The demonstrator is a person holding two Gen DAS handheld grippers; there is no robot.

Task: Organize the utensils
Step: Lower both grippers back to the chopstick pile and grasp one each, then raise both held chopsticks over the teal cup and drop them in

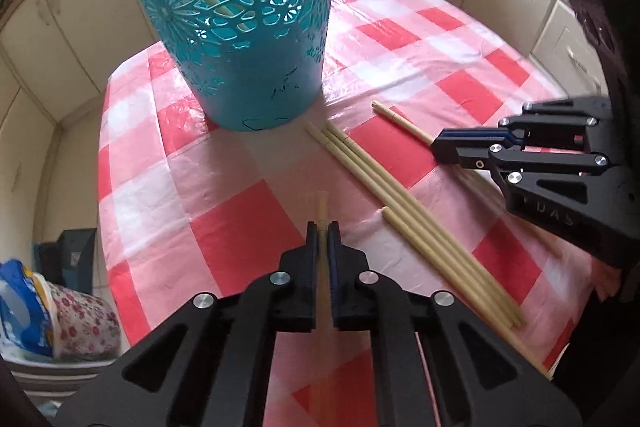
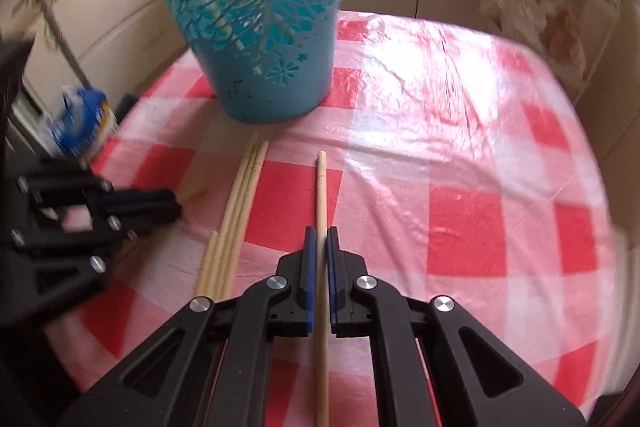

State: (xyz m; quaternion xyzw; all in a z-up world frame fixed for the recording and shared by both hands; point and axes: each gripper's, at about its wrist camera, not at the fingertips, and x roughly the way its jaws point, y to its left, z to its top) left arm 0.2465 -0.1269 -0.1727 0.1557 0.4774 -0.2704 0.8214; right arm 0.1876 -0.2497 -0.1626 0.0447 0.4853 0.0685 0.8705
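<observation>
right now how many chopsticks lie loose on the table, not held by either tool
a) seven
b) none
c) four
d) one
c: a bunch of four chopsticks lies on the checked tablecloth between the two tools, while the left tool and the right tool each clamp a separate chopstick.

1. Running off the top edge: rim of the teal basket [image 1: 240, 27].
2. Smearing with blur: left gripper [image 2: 176, 207] and blue bag [image 2: 80, 123].
3. Vanishing behind the right gripper [image 1: 434, 147]: lower part of one chopstick [image 1: 400, 121].
</observation>
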